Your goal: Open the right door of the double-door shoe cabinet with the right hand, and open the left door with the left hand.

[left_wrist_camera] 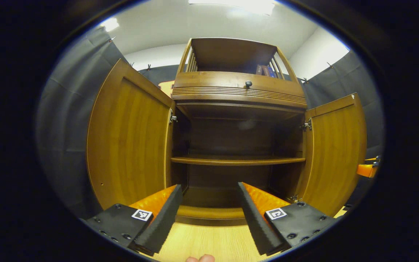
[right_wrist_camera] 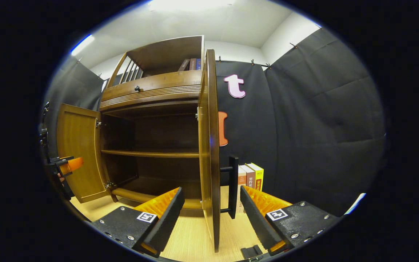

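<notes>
The wooden shoe cabinet [left_wrist_camera: 238,91] faces me with both doors swung wide. In the left gripper view its left door [left_wrist_camera: 129,142] stands out to the left and its right door [left_wrist_camera: 336,153] to the right. My left gripper [left_wrist_camera: 209,203] is open in front of the dark inside, holding nothing. In the right gripper view the right door [right_wrist_camera: 211,145] is seen edge-on, with its black handle [right_wrist_camera: 233,187] on the outer face. My right gripper [right_wrist_camera: 211,207] is open, its fingers standing either side of that door edge without pressing it. The left gripper [right_wrist_camera: 67,163] shows by the left door [right_wrist_camera: 78,153].
One shelf [left_wrist_camera: 236,160] crosses the bare cabinet inside. A drawer with a dark knob [left_wrist_camera: 248,83] sits above, and books [right_wrist_camera: 191,63] stand on top. More books [right_wrist_camera: 249,178] stand on the light wooden floor [left_wrist_camera: 209,243] beside the cabinet. Black cloth walls close in both sides.
</notes>
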The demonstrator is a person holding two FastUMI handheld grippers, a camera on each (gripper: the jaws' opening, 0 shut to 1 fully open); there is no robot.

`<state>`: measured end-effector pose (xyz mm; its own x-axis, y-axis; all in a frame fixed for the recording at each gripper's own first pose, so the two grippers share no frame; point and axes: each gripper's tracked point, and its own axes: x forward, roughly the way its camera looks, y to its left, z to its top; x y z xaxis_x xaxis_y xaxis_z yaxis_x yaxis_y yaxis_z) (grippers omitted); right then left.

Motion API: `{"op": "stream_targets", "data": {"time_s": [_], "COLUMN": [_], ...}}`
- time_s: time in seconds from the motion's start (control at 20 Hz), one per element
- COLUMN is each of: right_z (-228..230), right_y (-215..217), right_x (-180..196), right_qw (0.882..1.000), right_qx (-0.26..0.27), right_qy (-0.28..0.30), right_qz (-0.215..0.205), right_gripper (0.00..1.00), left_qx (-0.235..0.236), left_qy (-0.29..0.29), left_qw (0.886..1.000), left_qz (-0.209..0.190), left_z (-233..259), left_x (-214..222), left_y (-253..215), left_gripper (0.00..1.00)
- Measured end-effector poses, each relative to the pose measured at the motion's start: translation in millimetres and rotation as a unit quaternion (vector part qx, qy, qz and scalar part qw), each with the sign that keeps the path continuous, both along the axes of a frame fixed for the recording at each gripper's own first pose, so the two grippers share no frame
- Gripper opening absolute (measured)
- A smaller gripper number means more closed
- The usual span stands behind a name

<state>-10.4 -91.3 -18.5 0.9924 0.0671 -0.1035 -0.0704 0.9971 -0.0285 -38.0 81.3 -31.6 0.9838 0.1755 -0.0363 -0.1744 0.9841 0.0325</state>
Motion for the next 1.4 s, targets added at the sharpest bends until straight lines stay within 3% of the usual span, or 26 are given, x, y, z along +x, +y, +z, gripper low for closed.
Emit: {"op": "stream_targets", "data": {"time_s": [0.1, 0.2, 0.25, 0.3, 0.35, 0.4, 0.45, 0.5, 0.7, 1.15, 1.25, 1.3, 1.4], "right_z": [1.7, 4.2, 4.8, 5.8, 6.8, 7.5, 7.4, 6.7, 5.7, 2.4, 0.3, 0.0, 1.0], "right_y": [1.0, 3.2, 3.8, 4.0, 4.5, 4.9, 4.5, 4.1, 3.3, 2.5, 0.4, -0.5, 0.6], "right_x": [0.0, 0.0, -0.8, -0.4, -1.2, -0.5, 0.0, 0.2, -1.3, -6.0, -4.9, -4.7, -3.0], "right_qw": [1.000, 1.000, 1.000, 1.000, 1.000, 1.000, 1.000, 1.000, 0.999, 0.999, 0.999, 0.999, 0.999], "right_qx": [0.001, 0.006, 0.007, 0.007, 0.008, 0.010, 0.011, 0.013, 0.016, 0.015, 0.014, 0.016, 0.020], "right_qy": [-0.004, -0.011, -0.015, -0.017, -0.019, -0.021, -0.022, -0.022, -0.024, -0.025, -0.022, -0.022, -0.023], "right_qz": [0.002, 0.005, 0.005, 0.006, 0.007, 0.009, 0.011, 0.012, 0.017, 0.024, 0.023, 0.023, 0.023], "right_gripper": [0.94, 0.99, 0.99, 0.99, 0.99, 0.99, 0.99, 0.94, 0.94, 0.94, 0.99, 0.99, 0.94], "left_qx": [-0.008, -0.006, -0.005, -0.003, 0.000, 0.003, 0.005, 0.005, 0.006, 0.010, 0.013, 0.015, 0.019], "left_qy": [0.009, 0.013, 0.011, 0.009, 0.007, 0.007, 0.006, 0.004, -0.001, 0.001, 0.002, 0.002, 0.005], "left_qw": [1.000, 0.999, 0.999, 0.999, 0.999, 0.999, 0.999, 0.999, 0.999, 0.999, 0.999, 0.999, 0.999], "left_qz": [0.015, 0.029, 0.033, 0.035, 0.035, 0.035, 0.034, 0.032, 0.036, 0.044, 0.045, 0.045, 0.046], "left_z": [-8.0, -11.8, -11.0, -9.6, -8.3, -7.6, -6.5, -6.8, -4.2, -2.4, -1.7, -2.1, -3.6], "left_x": [0.4, -0.6, 0.1, 1.6, 2.8, 3.7, 3.9, 4.7, 3.4, -6.5, -8.6, -9.4, -10.4], "left_y": [0.8, 1.9, 1.9, 1.5, 0.1, -0.8, -2.2, -5.5, -10.5, -12.6, -13.7, -12.4, -11.3], "left_gripper": [0.96, 0.93, 0.97, 0.93, 0.97, 0.93, 0.96, 0.93, 0.93, 0.93, 0.93, 1.00, 0.99]}}
